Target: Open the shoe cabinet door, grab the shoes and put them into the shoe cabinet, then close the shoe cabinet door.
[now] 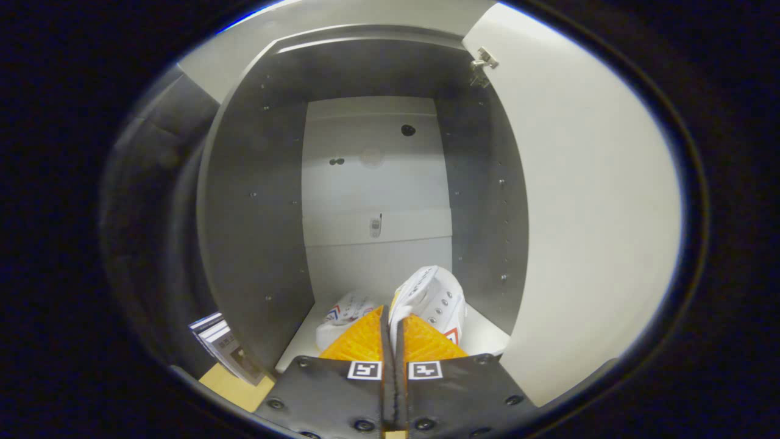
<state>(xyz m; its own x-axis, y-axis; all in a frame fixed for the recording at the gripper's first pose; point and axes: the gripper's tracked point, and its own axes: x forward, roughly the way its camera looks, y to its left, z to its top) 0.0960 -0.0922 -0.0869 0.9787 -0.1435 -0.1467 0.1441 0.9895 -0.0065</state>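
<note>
White canvas sneaker point(434, 299) is hanging pinched by its collar between your nearly closed fingers point(393, 323), inside the open shoe cabinet point(256, 201). Be lowering it beside the other sneaker point(344, 317) before releasing, clear of the door point(585, 213).

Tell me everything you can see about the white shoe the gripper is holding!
The shoe is a white canvas-looking sneaker with a row of metal eyelets and a small red-edged mark near its sole. It hangs tilted, opening up, inside the open cabinet, just over the bottom shelf. The gripper is shut on its thin edge, both fingers pressing it. A second shoe lies on the shelf beside it.
</note>
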